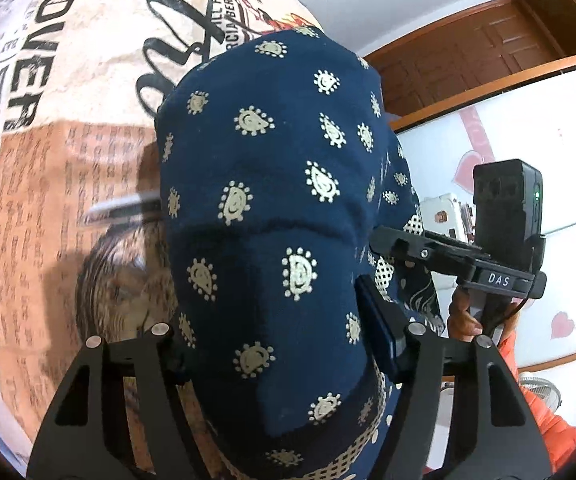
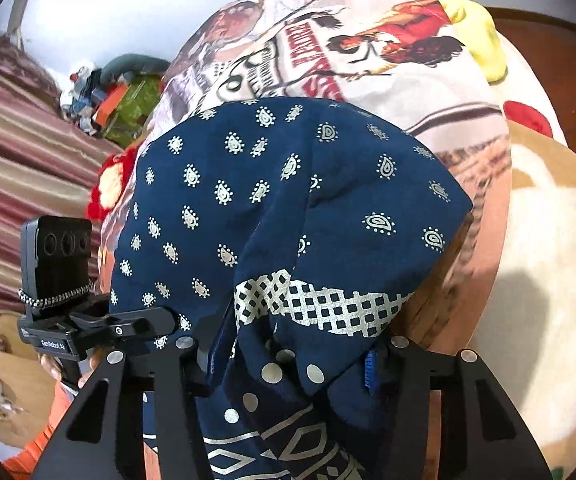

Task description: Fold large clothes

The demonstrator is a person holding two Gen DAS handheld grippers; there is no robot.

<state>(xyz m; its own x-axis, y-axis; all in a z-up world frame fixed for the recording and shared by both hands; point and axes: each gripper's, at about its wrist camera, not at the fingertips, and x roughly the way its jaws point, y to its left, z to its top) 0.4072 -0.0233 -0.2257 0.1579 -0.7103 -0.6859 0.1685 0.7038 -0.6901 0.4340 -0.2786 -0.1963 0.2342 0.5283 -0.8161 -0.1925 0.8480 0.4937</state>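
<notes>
I have both tools on the dark navy cotton garment printed with cream paisley motifs (image 1: 272,208), which fills the centre of each view and drapes over a bedspread printed with newspaper lettering and orange panels (image 1: 36,152).

My left gripper (image 1: 280,344) sits at the bottom of its frame with the cloth bunched between its 2 black fingers (image 1: 380,336); they look closed onto a fold, though fabric hides the actual contact. My right gripper (image 2: 288,360) is buried likewise at the bottom of its frame, a blue pad (image 2: 370,368) just showing beside the checked cream border band (image 2: 320,308); it seems clamped on that hem, yet I cannot confirm how tightly.

The 2 tools are very close: in the left view the right tool appears at centre right, its fingertips in the cloth.

My judgement of the risks: the grips may hold several layers unevenly, so a layer could slip free and spoil the fold. With so little clearance the grippers could collide. Dragging could also rumple the bedspread.
</notes>
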